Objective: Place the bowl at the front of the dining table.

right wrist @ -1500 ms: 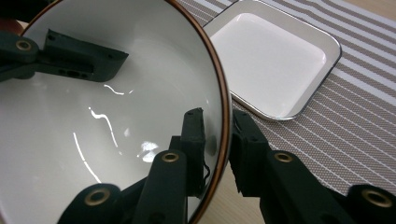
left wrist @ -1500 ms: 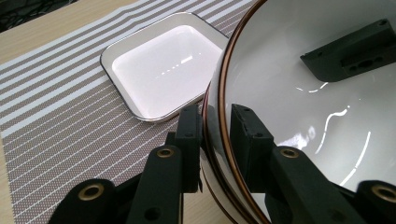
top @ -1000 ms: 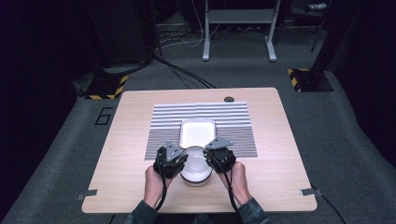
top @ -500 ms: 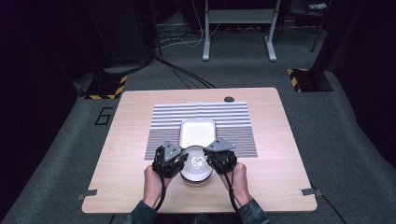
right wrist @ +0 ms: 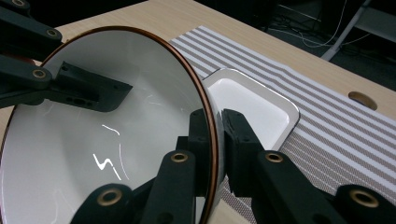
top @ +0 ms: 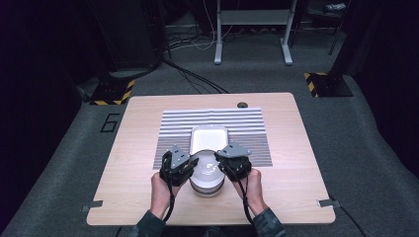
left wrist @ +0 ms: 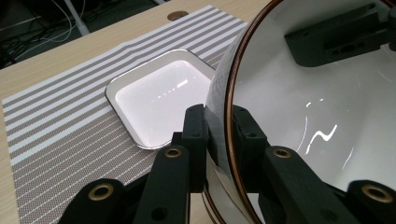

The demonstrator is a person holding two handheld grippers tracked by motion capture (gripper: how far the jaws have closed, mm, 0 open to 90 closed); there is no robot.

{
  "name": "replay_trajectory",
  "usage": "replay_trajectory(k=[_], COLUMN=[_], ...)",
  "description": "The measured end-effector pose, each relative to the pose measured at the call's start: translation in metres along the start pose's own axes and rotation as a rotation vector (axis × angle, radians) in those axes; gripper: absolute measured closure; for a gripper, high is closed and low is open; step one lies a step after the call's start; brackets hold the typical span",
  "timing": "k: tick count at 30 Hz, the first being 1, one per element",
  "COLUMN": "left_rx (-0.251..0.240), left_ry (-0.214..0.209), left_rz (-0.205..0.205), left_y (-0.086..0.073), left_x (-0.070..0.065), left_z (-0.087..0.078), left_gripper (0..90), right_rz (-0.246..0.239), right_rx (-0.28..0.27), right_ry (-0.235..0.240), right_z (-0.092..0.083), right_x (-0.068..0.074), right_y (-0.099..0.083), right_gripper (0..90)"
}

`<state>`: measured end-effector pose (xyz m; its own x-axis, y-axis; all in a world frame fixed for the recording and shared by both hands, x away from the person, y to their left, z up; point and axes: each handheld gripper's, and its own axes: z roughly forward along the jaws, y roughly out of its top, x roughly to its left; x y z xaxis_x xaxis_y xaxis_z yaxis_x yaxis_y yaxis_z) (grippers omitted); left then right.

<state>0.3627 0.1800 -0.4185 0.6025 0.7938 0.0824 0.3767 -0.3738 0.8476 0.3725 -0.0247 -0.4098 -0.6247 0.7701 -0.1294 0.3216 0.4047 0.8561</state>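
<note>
Wood table (top: 148,148) bears a striped mat (top: 247,128), on grey carpet (top: 365,128).

- A light wooden table (top: 138,163) is standing on grey carpet (top: 365,148).
- A grey-and-white striped placemat (top: 247,126) is lying flat across the middle of the tabletop.
- A white rectangular dish (top: 209,137) with rounded corners is sitting on the placemat, its glossy inside catching light.
- A round cable hole (top: 241,104) is showing near the table's far edge, just beyond the placemat.
- A grey metal stand (top: 252,17) is standing on the floor beyond the table, with cables (top: 192,79) trailing beside it.
- Yellow-and-black striped bases (top: 323,84) are sitting at the far left and right of the floor.
</note>
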Motion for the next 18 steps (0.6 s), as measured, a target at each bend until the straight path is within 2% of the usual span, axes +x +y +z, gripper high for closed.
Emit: replay_trajectory(k=[11, 18], left_rx=[-0.037, -0.041], left_ry=[-0.006, -0.018], left_rz=[-0.005, -0.01], left_y=[0.016, 0.023], left_x=[0.009, 0.015], left_z=[-0.005, -0.002], left_gripper=[78.5, 78.5], right_rz=[-0.002, -0.03], right_rx=[-0.021, -0.025], right_ry=[-0.003, -0.009], right_z=[-0.004, -0.001], right_x=[-0.006, -0.011], right_y=[0.017, 0.024], right_gripper=[82.7, 82.7])
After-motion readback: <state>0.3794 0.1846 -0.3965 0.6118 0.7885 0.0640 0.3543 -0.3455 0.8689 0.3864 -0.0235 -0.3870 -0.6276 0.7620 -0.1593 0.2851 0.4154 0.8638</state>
